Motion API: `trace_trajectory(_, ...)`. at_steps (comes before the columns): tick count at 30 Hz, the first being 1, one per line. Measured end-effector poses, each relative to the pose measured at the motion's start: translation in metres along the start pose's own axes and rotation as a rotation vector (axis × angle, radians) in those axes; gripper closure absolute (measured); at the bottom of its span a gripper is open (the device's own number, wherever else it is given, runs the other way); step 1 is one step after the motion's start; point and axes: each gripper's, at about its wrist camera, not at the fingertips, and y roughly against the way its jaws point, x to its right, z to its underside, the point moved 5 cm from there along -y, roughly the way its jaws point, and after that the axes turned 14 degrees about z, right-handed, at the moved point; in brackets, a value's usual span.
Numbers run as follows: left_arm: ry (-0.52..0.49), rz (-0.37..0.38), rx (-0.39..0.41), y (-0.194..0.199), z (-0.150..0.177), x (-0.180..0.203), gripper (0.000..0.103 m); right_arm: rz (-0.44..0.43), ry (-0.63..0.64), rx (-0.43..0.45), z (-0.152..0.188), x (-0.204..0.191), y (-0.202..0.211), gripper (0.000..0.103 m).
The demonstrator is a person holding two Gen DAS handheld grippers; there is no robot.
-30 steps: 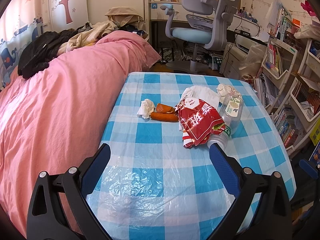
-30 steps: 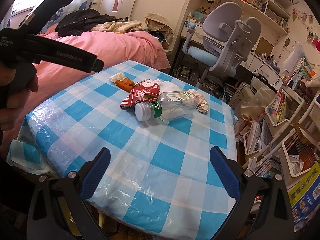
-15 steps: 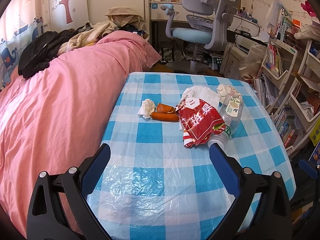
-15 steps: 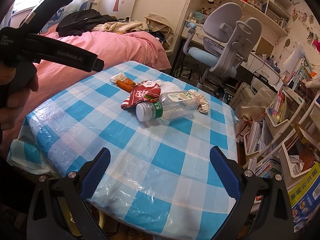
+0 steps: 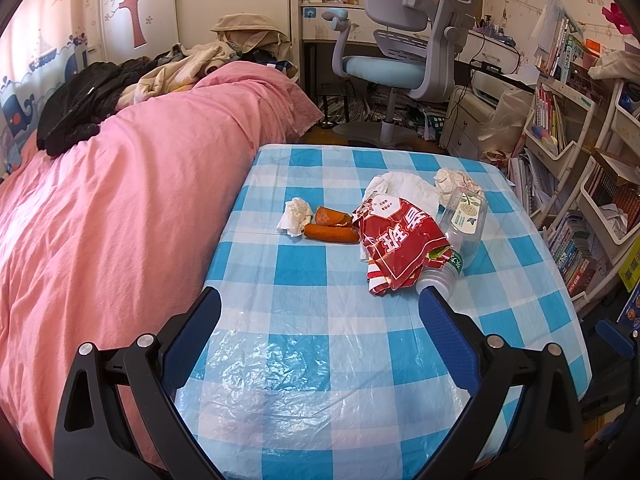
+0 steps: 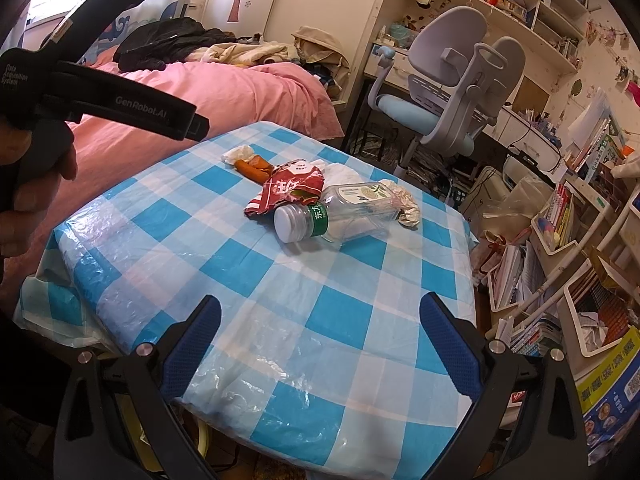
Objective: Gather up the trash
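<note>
Trash [image 5: 404, 248] lies mid-table, well ahead of both grippers' wide, empty jaws

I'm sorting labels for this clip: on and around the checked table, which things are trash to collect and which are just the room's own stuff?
Trash to collect:
- plastic bottle
- red snack wrapper
- orange sausage pieces
- small tissue wad
- crumpled paper

Just lying about:
- pink duvet
- desk chair
- clothes pile
- bookshelves

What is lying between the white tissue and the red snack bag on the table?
Two orange sausage pieces lie between the tissue and the red bag, in the left wrist view.
</note>
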Motion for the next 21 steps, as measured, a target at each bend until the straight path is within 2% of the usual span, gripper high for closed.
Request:
trace_trajectory(13, -0.006, 0.015, 0.009, 0.004, 0.001, -0.006, 0.008, 0.0, 0.004, 0.001, 0.0, -0.001, 0.0, 0.008)
trace_trajectory(17, -0.018, 0.006, 0.007, 0.009, -0.003, -0.025, 0.008, -0.018, 0.014, -0.001, -0.006, -0.01, -0.005, 0.008)
trace_trajectory(21, 0.018, -0.01, -0.022, 0.005, -0.003, -0.051, 0.008, -0.057, 0.032, -0.007, -0.011, -0.021, -0.013, 0.008)
